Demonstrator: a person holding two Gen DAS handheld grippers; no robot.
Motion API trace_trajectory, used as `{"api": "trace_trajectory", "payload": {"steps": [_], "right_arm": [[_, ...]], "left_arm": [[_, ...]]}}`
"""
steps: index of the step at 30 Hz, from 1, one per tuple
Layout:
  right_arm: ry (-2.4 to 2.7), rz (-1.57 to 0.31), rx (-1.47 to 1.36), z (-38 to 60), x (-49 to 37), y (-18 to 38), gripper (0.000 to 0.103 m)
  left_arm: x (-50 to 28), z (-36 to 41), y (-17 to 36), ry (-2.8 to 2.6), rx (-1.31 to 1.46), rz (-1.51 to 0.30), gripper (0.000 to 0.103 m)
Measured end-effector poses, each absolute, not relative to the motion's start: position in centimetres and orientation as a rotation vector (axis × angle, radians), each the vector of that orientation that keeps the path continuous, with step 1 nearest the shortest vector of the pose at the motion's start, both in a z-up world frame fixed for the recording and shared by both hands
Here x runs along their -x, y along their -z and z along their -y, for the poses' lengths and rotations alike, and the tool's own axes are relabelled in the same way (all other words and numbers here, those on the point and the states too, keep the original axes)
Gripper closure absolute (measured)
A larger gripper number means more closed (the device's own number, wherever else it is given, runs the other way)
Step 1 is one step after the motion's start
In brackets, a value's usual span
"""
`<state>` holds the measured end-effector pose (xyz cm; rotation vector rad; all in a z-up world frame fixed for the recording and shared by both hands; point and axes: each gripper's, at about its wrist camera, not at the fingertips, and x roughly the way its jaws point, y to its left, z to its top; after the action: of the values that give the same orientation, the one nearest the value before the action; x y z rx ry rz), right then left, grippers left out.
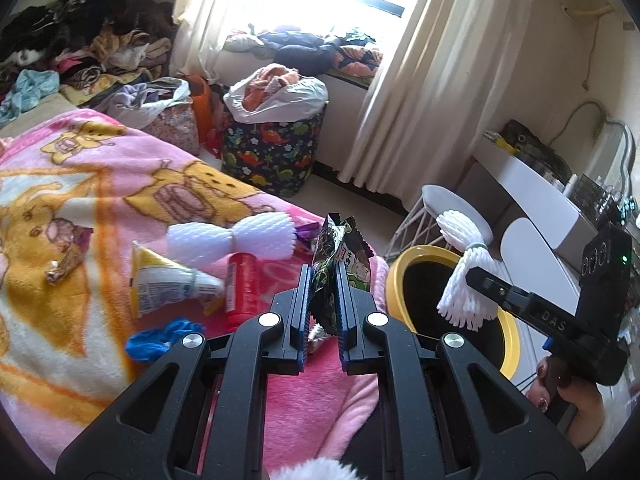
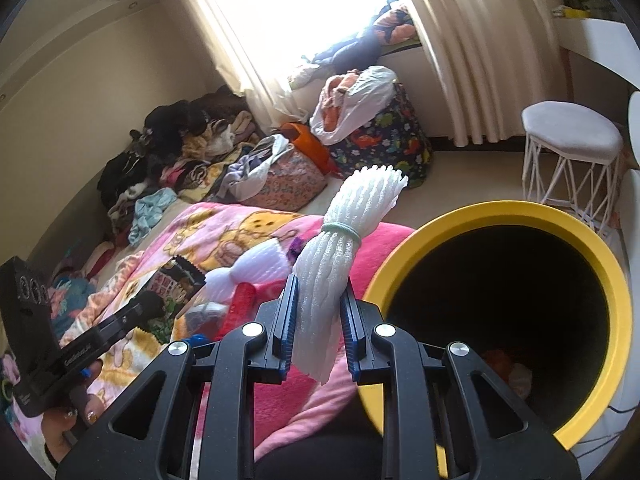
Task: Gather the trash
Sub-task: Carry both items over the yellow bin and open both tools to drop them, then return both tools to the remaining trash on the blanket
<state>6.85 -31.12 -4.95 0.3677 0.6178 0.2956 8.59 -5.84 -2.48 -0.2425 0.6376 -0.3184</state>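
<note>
My left gripper (image 1: 324, 276) is shut on a dark green snack wrapper (image 1: 340, 252), held upright above the pink blanket (image 1: 80, 208). My right gripper (image 2: 318, 286) is shut on a white foam net bundle (image 2: 340, 256) tied with a pale band, just left of the yellow-rimmed trash bin (image 2: 580, 232). In the left wrist view that bundle (image 1: 464, 276) hangs over the bin (image 1: 394, 276). On the blanket lie another white foam net (image 1: 232, 240), a red tube (image 1: 240, 288), a yellow-and-white tube (image 1: 168, 280), a blue scrap (image 1: 160, 338) and a small wrapper (image 1: 62, 270).
A dinosaur-print hamper (image 1: 276, 152) with a white bag of clothes stands by the curtain (image 1: 420, 100). Piled clothes (image 1: 80, 40) cover the bed's far end. A white wire stool (image 2: 568, 152) and a white desk (image 1: 532, 188) stand right of the bin. Some trash lies in the bin's bottom (image 2: 508, 368).
</note>
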Motion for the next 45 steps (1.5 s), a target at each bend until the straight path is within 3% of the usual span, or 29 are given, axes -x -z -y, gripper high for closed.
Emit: {"api": "trace_trajectory", "payload": {"steps": [40,41,43,45], "right_arm": [[-0.013,-0.76,-0.531,41.8,-7.7,10.3,0.081],[-0.01,-0.762,-0.535,41.9,-7.7,10.4,0.081],[-0.004,-0.773,-0.544,42.0,-7.8,10.6,0.075],[0.006,-0.771,-0.545,42.0,-7.9,10.5,0.061]], "left_arm": [[-11.7,20.4,6.7,0.564,0.052,-0.774,0.096],[-11.9,20.4,6.8,0.567,0.058,-0.777,0.094],[-12.4,20.4,7.1,0.568,0.073,-0.785,0.078],[-12.6,20.0,7.2,0.559,0.087,-0.78,0.048]]}}
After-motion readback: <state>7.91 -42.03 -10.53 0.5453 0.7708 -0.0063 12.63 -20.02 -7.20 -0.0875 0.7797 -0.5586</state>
